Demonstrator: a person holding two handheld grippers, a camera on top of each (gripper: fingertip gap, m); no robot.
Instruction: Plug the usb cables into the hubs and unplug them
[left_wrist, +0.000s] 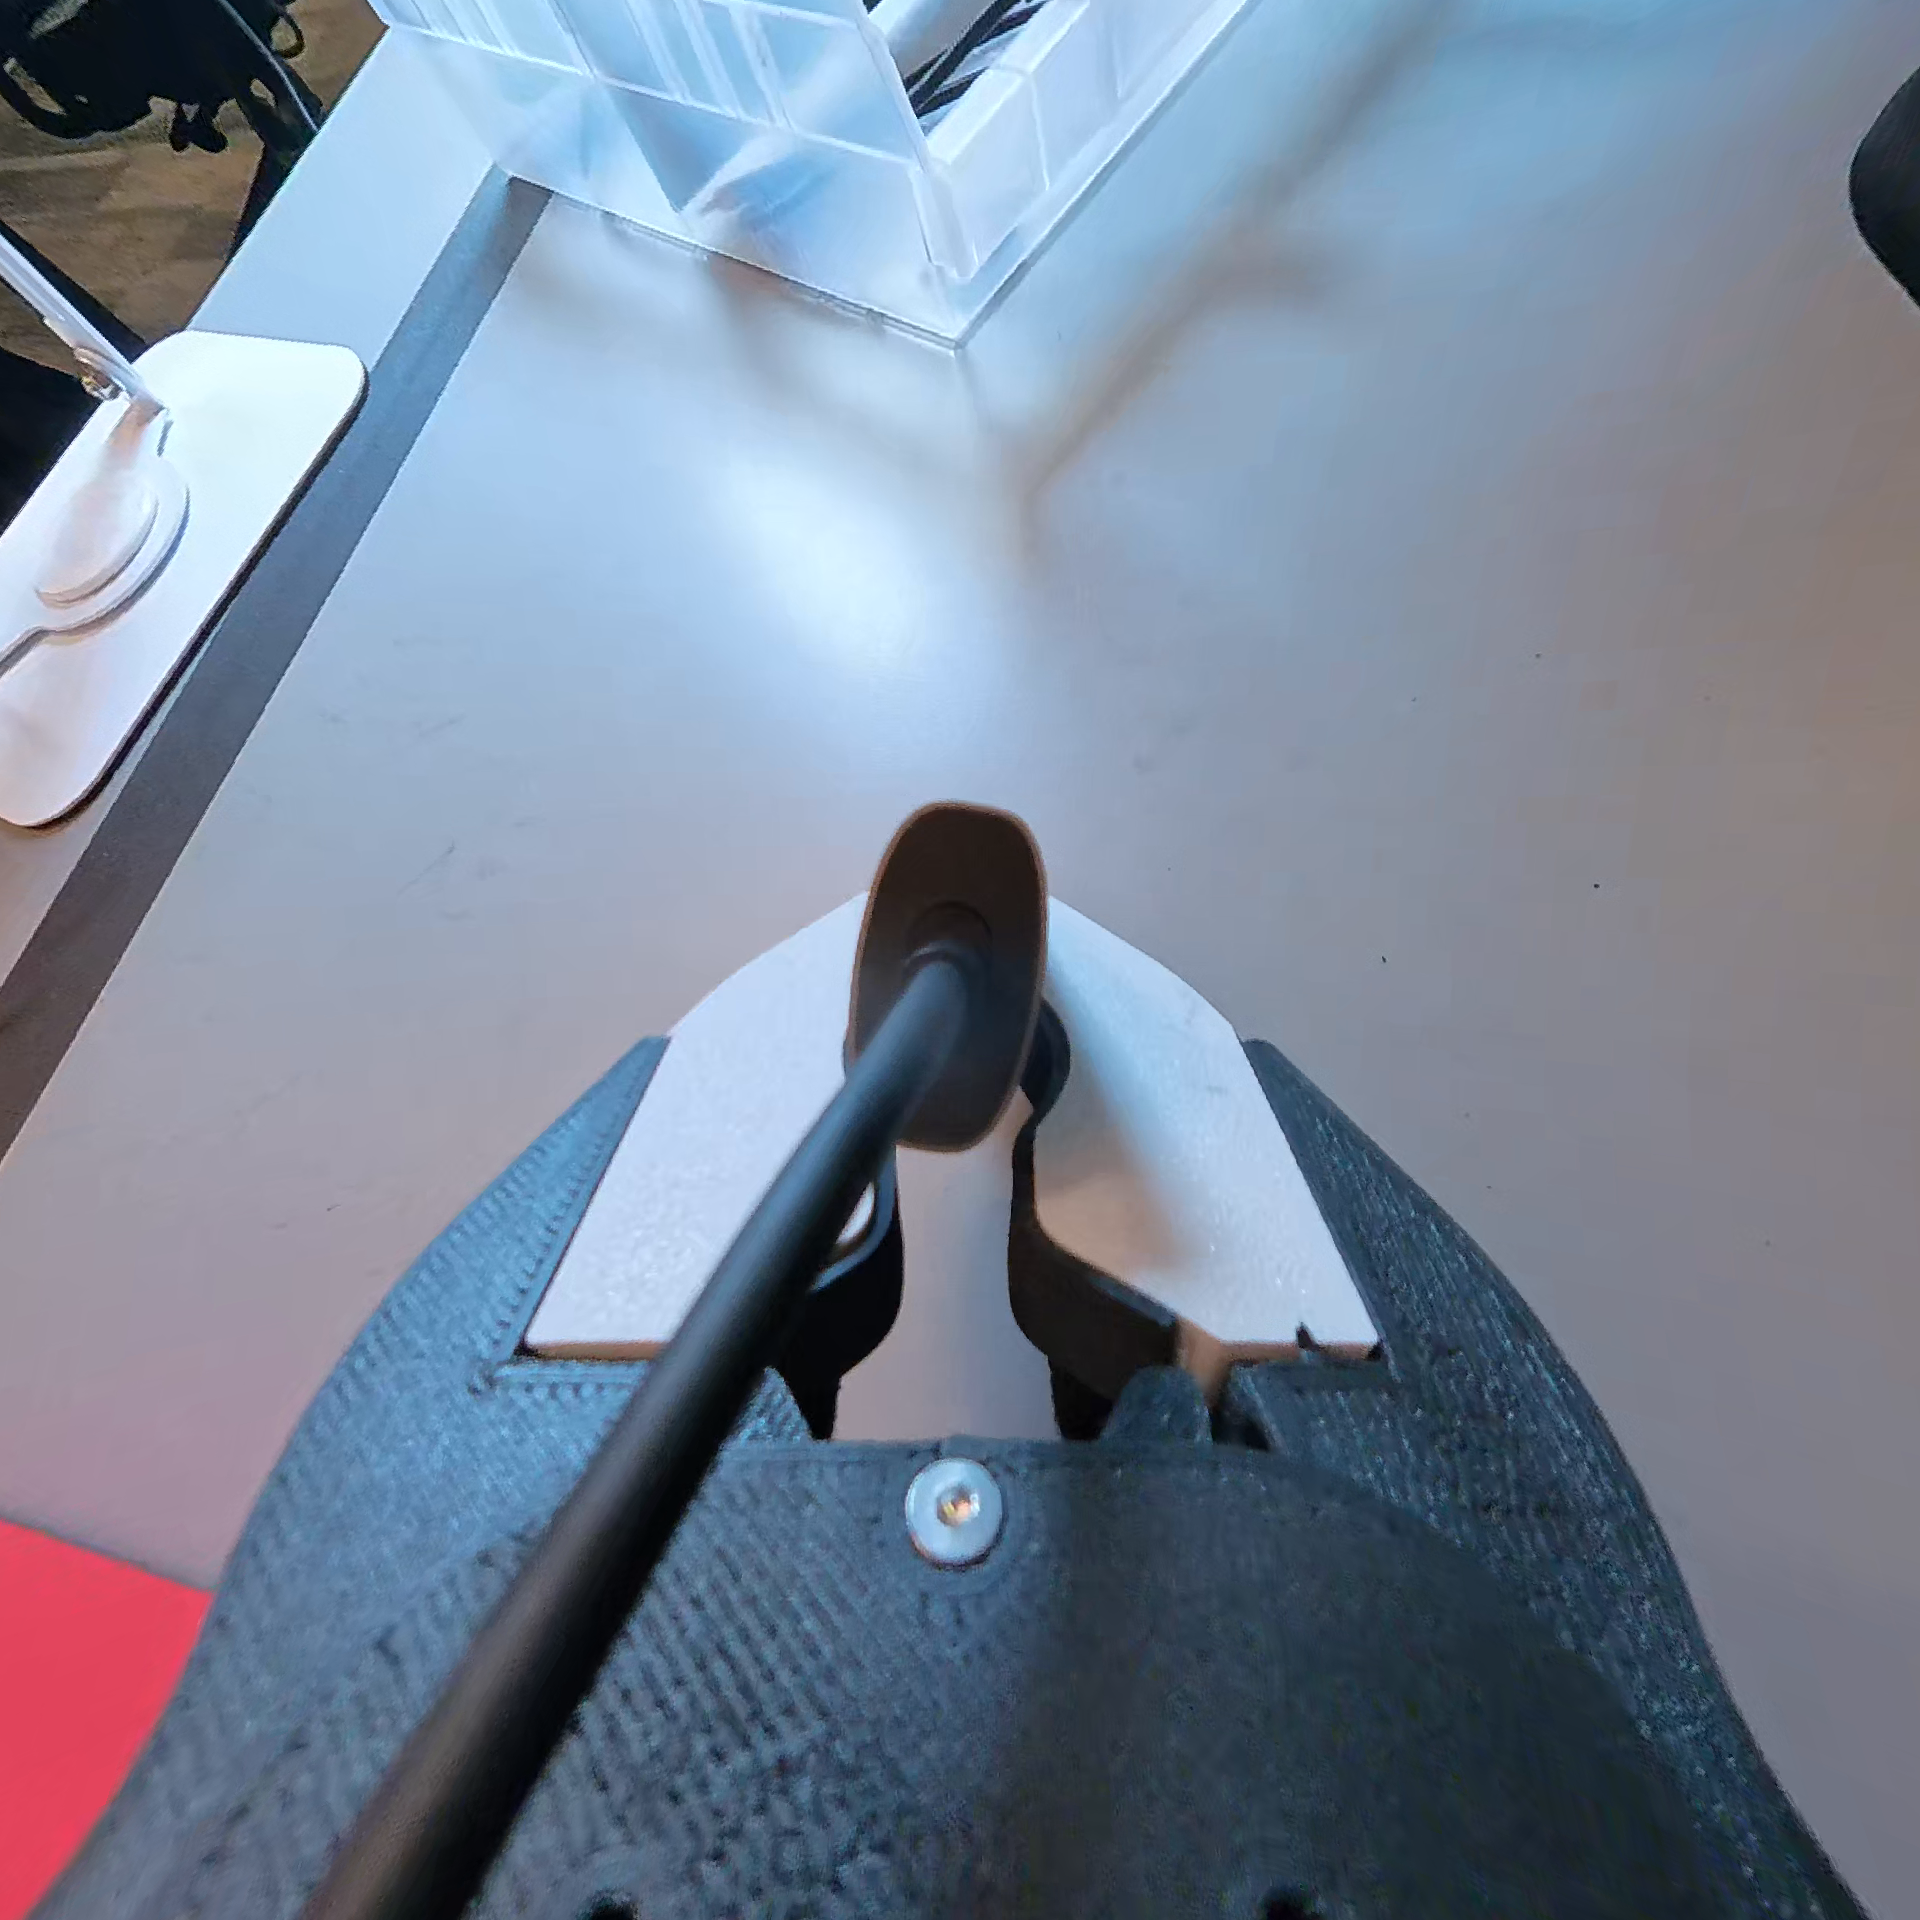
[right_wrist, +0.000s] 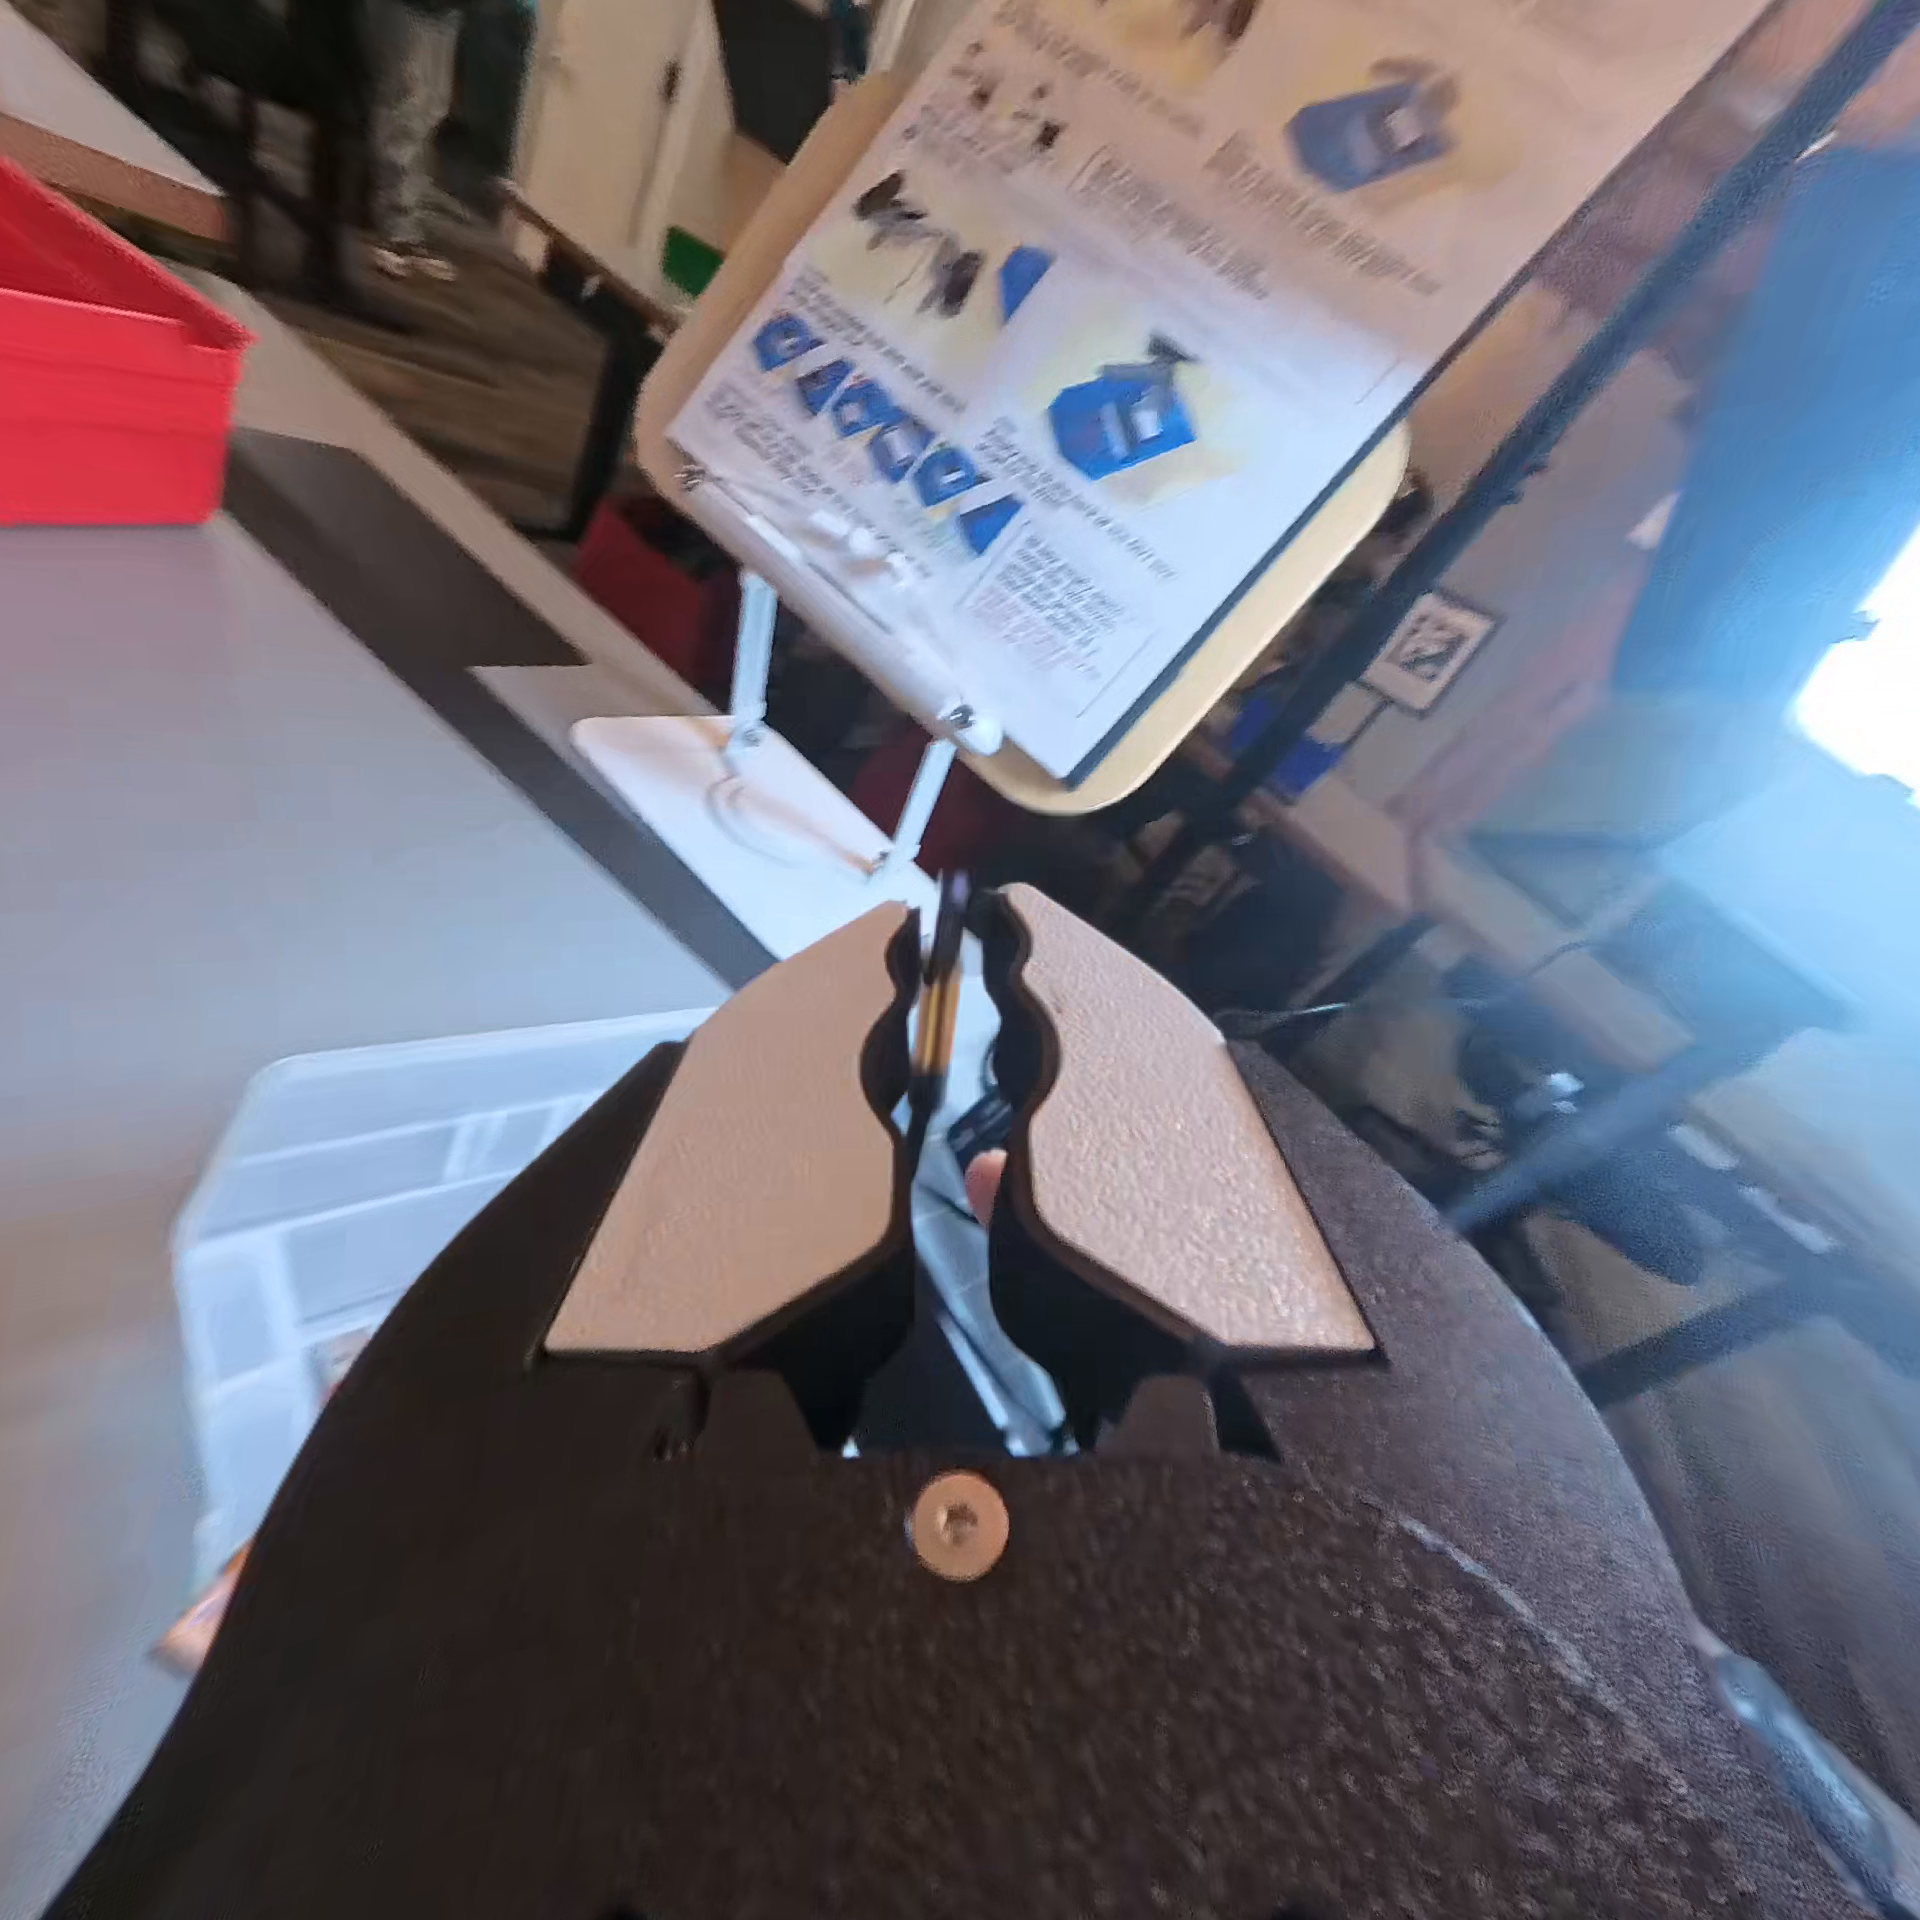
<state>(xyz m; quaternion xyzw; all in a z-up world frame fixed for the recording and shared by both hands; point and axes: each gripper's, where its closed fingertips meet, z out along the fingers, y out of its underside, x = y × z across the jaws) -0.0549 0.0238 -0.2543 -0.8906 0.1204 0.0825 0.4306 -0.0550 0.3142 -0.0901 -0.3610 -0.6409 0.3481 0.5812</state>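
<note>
A: On the far left of the counter (left_wrist: 1351, 623) stands a white stand base (left_wrist: 156, 540); a clear organizer box (left_wrist: 831, 156) sits at the far edge. What does the left hand-held gripper (left_wrist: 951, 966) hold?

B: Its fingers clamp a grey hub (left_wrist: 951, 914), end-on above the counter, its black cable (left_wrist: 727, 1299) trailing near.

A: And the right hand-held gripper (right_wrist: 951, 935)?

B: Nearly closed, it pinches a thin usb plug (right_wrist: 940, 977). A blurred instruction board (right_wrist: 1091, 364) stands beyond, a red bin (right_wrist: 94, 395) far left.

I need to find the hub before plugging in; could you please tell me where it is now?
The grey hub shows mid-frame in the left wrist view, clamped in the left tongs above the grey table, its black cable trailing toward the camera.
</note>
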